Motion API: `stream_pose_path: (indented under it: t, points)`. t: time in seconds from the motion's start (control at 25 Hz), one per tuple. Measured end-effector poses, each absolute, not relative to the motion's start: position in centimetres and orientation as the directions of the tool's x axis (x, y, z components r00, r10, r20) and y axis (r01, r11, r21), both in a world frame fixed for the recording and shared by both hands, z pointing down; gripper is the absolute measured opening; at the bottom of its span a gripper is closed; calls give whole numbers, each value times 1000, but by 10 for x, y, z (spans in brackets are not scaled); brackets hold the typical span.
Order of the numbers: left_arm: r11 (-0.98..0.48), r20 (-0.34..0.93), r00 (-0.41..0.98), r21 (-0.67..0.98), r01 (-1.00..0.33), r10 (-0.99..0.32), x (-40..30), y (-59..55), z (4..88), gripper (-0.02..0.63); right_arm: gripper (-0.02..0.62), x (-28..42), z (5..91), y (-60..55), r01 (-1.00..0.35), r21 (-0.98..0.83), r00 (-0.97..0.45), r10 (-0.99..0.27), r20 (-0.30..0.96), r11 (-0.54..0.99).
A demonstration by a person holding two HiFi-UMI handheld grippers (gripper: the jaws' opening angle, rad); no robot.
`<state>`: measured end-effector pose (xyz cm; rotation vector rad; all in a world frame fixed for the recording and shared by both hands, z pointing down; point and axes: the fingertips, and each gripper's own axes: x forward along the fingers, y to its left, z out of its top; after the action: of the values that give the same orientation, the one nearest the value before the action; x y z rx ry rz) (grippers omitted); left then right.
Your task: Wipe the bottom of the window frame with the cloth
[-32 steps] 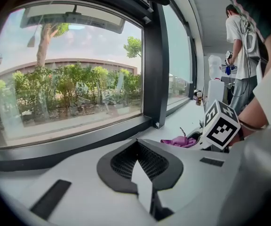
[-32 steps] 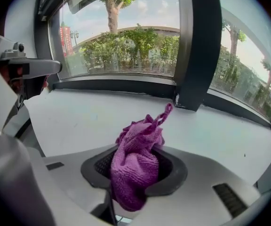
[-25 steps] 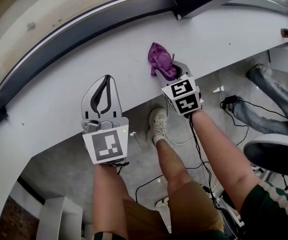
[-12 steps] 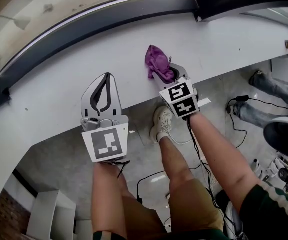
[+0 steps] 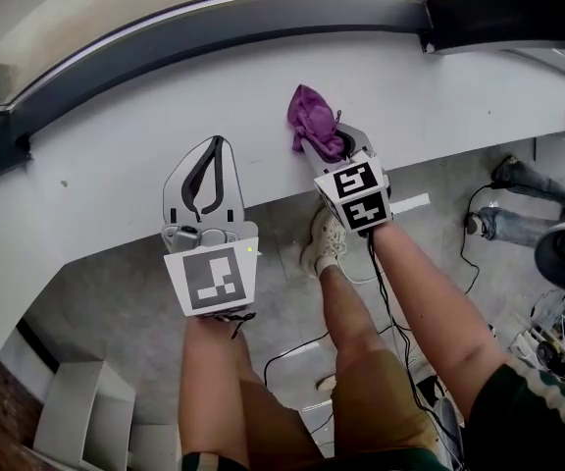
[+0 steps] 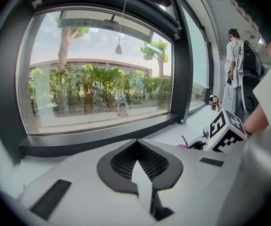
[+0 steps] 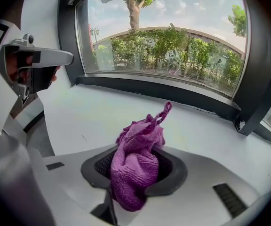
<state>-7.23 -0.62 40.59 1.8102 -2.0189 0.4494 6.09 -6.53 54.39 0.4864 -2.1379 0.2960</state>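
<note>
Leftward along the white sill (image 5: 106, 165) both grippers have shifted since a second ago, so the frame's dark corner post (image 5: 459, 13) now lies farther to their right; the right gripper (image 7: 134, 175) has its jaws clamped on the purple cloth (image 7: 136, 161) (a bunched wad, one twisted corner sticking up), held over the sill near its front edge. The left gripper (image 6: 136, 168) has its jaws pressed together on nothing, just beside the right one; the dark bottom rail of the window frame (image 5: 214, 26) runs beyond both, apart from the cloth.

Bright daylight through the window (image 6: 102, 74), soft shadows; sharp focus — strong fisheye bending, dark vignetted corners
</note>
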Motion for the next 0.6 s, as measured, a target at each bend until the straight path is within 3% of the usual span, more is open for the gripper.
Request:
stream_pose_path:
  t: [0.6]
  points:
    - [235,477,-186,45,-971,-859,-146,58,405,6,150,-40,543,7,-321,-52,-569,-149,809,946]
